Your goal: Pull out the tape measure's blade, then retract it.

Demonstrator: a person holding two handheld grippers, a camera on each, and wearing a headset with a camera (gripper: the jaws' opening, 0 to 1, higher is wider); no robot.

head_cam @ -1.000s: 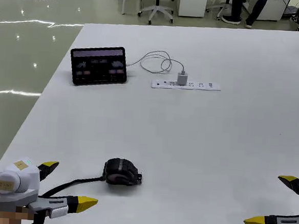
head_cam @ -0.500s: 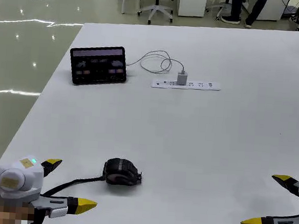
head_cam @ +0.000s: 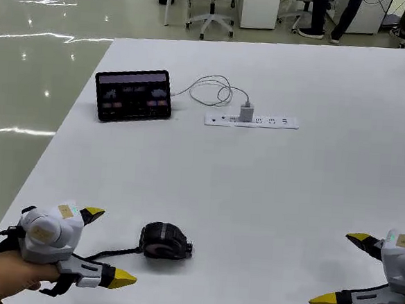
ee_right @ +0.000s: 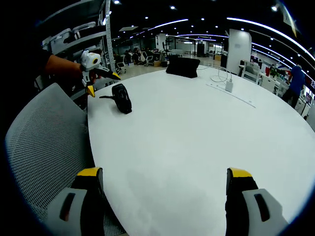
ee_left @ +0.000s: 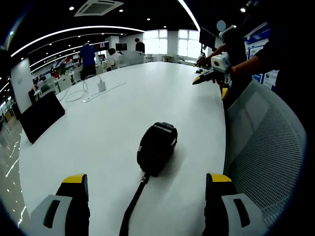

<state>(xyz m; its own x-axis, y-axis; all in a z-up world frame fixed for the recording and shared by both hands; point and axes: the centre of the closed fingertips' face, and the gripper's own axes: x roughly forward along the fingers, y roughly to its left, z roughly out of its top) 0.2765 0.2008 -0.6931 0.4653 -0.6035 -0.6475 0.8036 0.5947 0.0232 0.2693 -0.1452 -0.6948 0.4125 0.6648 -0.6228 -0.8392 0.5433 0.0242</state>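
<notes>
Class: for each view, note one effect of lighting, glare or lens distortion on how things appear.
Head view: bright streaks of glare on the glossy floor; the tape measure is sharp, its shadow faint. Left gripper view: fisheye bows the table edge, tape measure looms large. Right gripper view: same bowing, tape measure small.

Tape measure [head_cam: 166,240] showing black, lower left of frame; tabletop [head_cam: 269,191] showing plain white; left tool [head_cam: 109,246], right tool [head_cam: 338,270] showing yellow tips.
</notes>
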